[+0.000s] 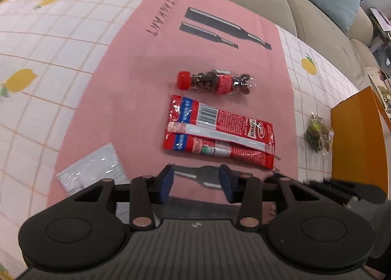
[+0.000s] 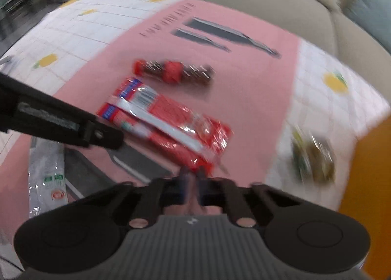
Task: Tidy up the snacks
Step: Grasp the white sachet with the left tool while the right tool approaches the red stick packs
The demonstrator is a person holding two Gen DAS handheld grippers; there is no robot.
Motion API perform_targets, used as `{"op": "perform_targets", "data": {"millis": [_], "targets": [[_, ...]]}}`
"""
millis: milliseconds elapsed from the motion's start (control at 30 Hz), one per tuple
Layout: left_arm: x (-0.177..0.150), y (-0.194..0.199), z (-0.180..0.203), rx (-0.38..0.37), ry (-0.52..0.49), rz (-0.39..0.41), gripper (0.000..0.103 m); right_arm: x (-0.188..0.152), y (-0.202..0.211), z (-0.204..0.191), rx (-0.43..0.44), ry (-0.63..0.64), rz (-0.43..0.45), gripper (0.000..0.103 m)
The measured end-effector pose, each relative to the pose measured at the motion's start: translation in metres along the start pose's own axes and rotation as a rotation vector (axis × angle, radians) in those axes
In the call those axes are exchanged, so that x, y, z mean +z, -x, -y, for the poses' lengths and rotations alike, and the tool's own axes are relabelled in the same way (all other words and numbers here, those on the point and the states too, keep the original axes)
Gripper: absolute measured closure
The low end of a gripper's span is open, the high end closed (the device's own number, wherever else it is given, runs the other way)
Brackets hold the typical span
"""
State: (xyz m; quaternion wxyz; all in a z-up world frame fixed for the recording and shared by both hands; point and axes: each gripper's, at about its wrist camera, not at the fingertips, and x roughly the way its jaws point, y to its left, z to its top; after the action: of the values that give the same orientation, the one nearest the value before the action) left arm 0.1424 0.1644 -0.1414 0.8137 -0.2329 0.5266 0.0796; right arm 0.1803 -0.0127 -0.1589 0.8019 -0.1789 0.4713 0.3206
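Right tongs (image 2: 193, 177) pinch the red packet's (image 2: 171, 128) corner at 6 o'clock — left tongs (image 1: 196, 182) spread, empty. Thin hold; foil may slip.

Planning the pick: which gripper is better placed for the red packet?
Right. The right gripper is shut at the red packet's near corner. The left gripper stands open short of it, nothing between its jaws.

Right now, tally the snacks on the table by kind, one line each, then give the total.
Red foil packet: 1
Small bottle of dark candies, red cap: 1
Green snack in clear wrap: 1
Silver-white packet: 1
Total: 4
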Motion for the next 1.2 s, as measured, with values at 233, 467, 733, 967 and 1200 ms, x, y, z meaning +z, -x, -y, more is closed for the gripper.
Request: {"op": "perform_targets", "data": {"millis": [233, 467, 733, 967, 1200], "targets": [[-0.015, 0.036, -0.007, 0.241, 0.05, 0.094, 0.021, -0.023, 0.016, -0.001, 0.054, -0.039, 0.017, 0.085], [-0.016, 0.028, -0.041, 0.212, 0.277, 0.035, 0.02, 0.003, 0.015, -0.008, 0.126, 0.203, 0.101, 0.028], [-0.023, 0.018, -0.034, 0.22, 0.21, 0.005, 0.03, 0.039, -0.02, -0.013, 0.181, 0.43, 0.094, 0.02], [-0.016, 0.008, -0.024, 0.126, 0.096, 0.014, 0.043, 0.046, -0.034, -0.007, 0.225, 0.37, 0.031, 0.028], [-0.008, -0.009, 0.002, 0.026, -0.033, 0.021, 0.045, 0.008, -0.011, 0.001, 0.081, 0.104, 0.02, 0.041]]}}
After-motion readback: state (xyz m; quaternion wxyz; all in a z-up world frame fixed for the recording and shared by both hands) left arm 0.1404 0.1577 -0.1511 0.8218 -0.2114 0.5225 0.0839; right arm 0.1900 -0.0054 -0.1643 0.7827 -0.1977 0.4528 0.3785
